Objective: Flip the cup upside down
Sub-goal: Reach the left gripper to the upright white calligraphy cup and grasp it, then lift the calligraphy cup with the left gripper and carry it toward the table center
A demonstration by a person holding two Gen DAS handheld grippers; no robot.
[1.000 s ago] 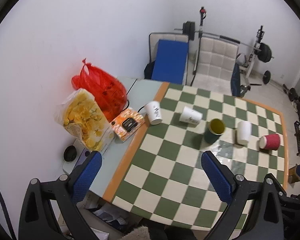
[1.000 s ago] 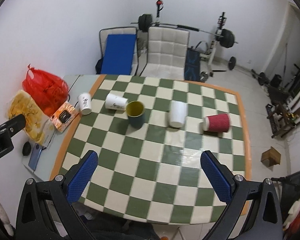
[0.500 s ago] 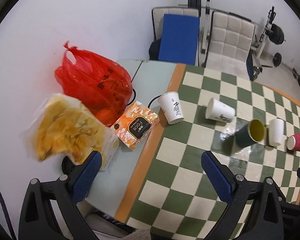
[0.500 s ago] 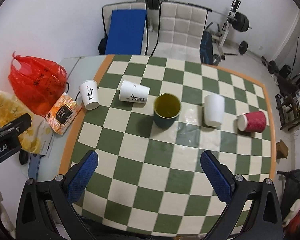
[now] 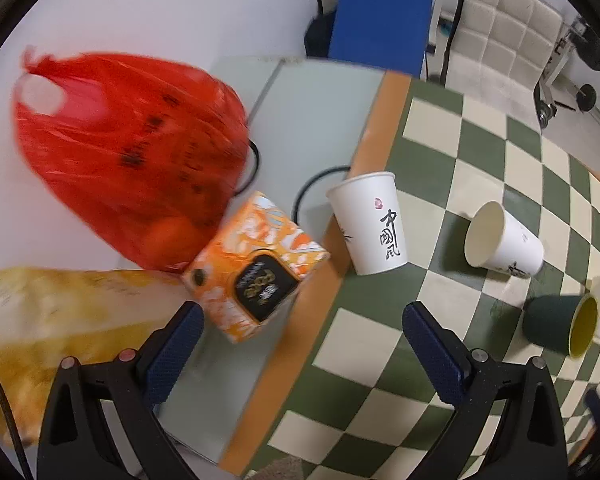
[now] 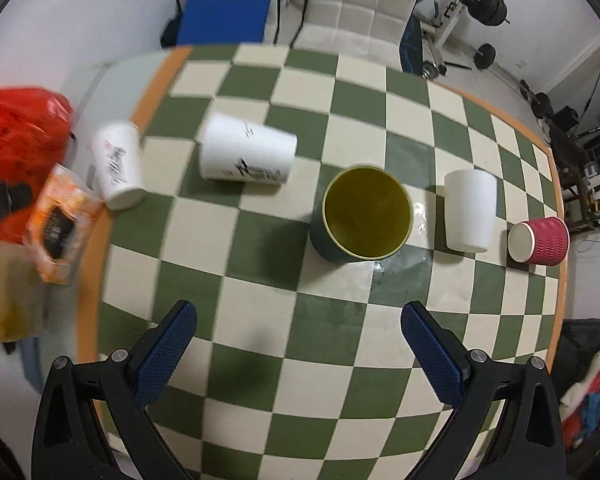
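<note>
Judging from the frames, this is the approach step: no cup is held. The right gripper [image 6: 298, 338] hangs spread wide above the checked table [image 6: 260, 364], its blue pads empty, with the green cup [image 6: 362, 220] in the centre of the right view, just above the gap between the pads. That cup stands upright, mouth up, showing a yellow inside, so it looks like the one to flip, though the task names none. The left gripper [image 5: 302, 340] is also spread and empty, low in the left view, over the table's orange edge near the orange box [image 5: 256, 276].

The next move probably calls for lowering the right gripper so the pads straddle the green cup's wall, clamping, lifting, then rolling the wrist half a turn and setting the rim down. The wall is round and smooth, so a shallow pinch may slip.

Count, from the right view: 5 cups.
- 1 green cup, centre.
- 3 white cups: 1 printed cup [image 6: 116, 164] at centre left, rim down; 1 on its side [image 6: 246, 154] left of the green cup; 1 plain [image 6: 469, 210] at centre right, rim down.
- 1 red cup [image 6: 540, 240] on its side, far right.

Also 1 red bag [image 5: 128, 152], upper left of the left view, and 1 yellow bag [image 5: 48, 320], lower left.
</note>
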